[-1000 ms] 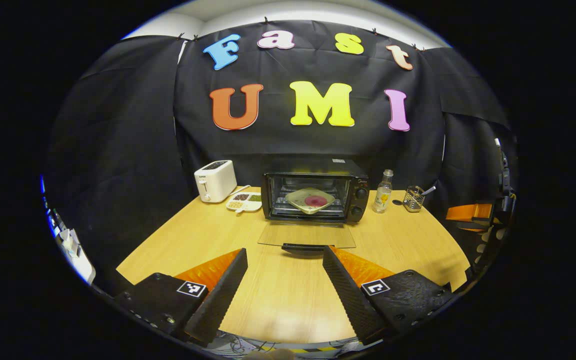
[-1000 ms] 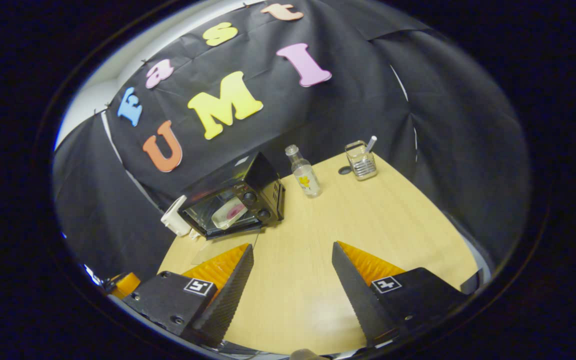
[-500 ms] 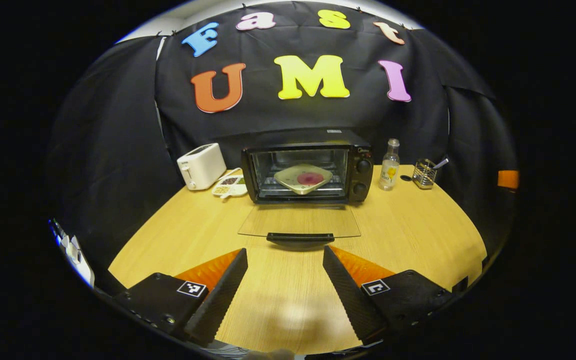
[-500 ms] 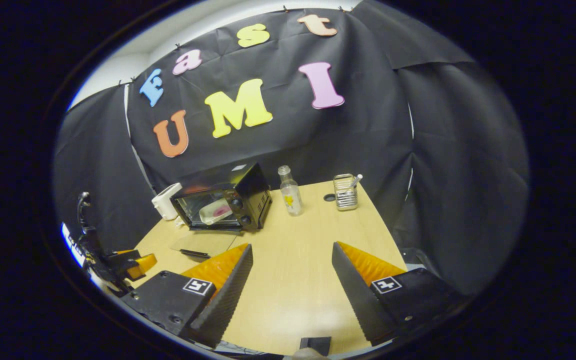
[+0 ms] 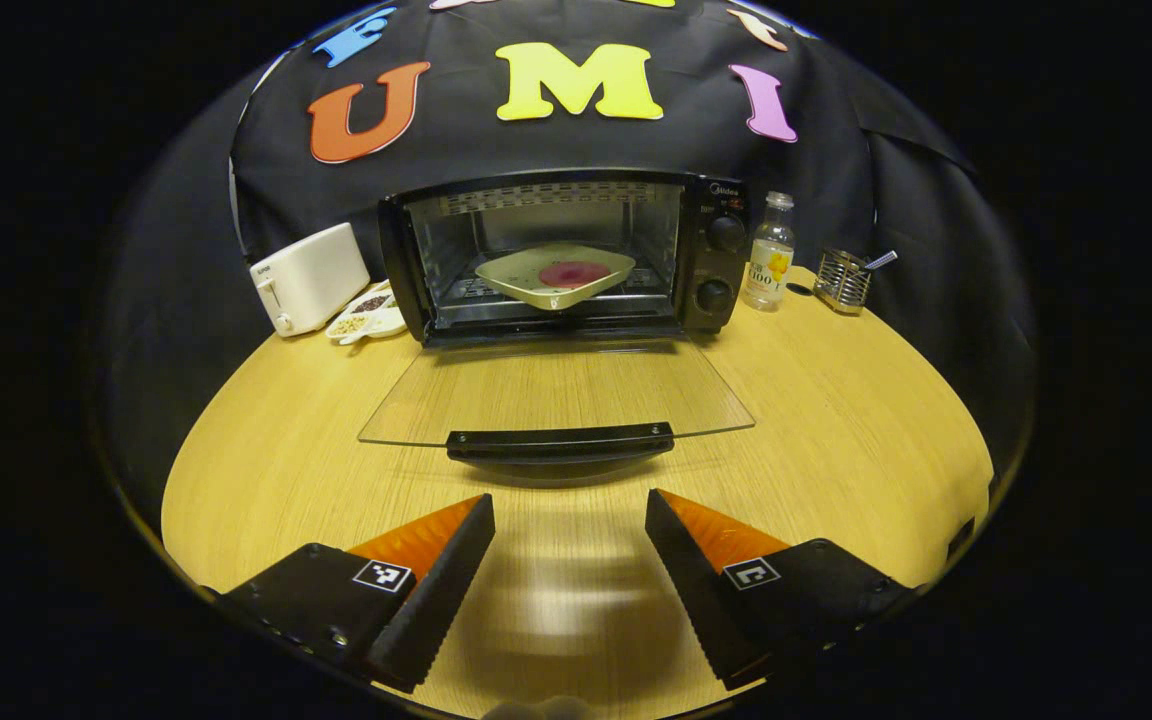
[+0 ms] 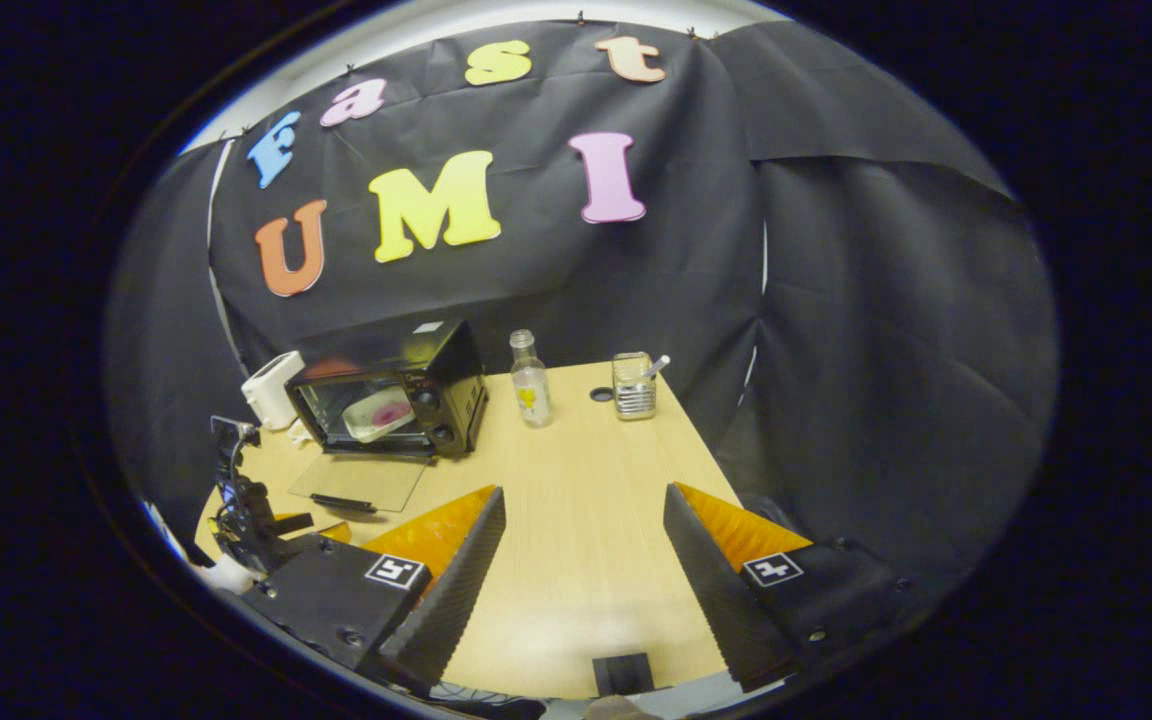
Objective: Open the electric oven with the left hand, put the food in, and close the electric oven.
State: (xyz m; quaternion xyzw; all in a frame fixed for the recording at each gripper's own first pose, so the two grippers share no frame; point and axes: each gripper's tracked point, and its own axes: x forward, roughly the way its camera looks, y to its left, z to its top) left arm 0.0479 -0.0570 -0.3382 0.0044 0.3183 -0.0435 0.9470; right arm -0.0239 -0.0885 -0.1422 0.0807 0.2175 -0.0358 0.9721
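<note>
The oven (image 5: 561, 255) is sitting at the back of the surface (image 5: 836, 420), door (image 5: 556, 395) lying open, the plate of food (image 5: 556, 275) inside. Before its handle (image 5: 559, 442), the left gripper (image 5: 570, 585) is hovering, fingers spread. The right gripper (image 6: 584, 575) is waiting nearby, fingers spread too.

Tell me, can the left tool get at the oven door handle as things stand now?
Probably yes. The left tool is open and faces the door handle straight on, with only bare table between them. The glass door lies fully down.
</note>
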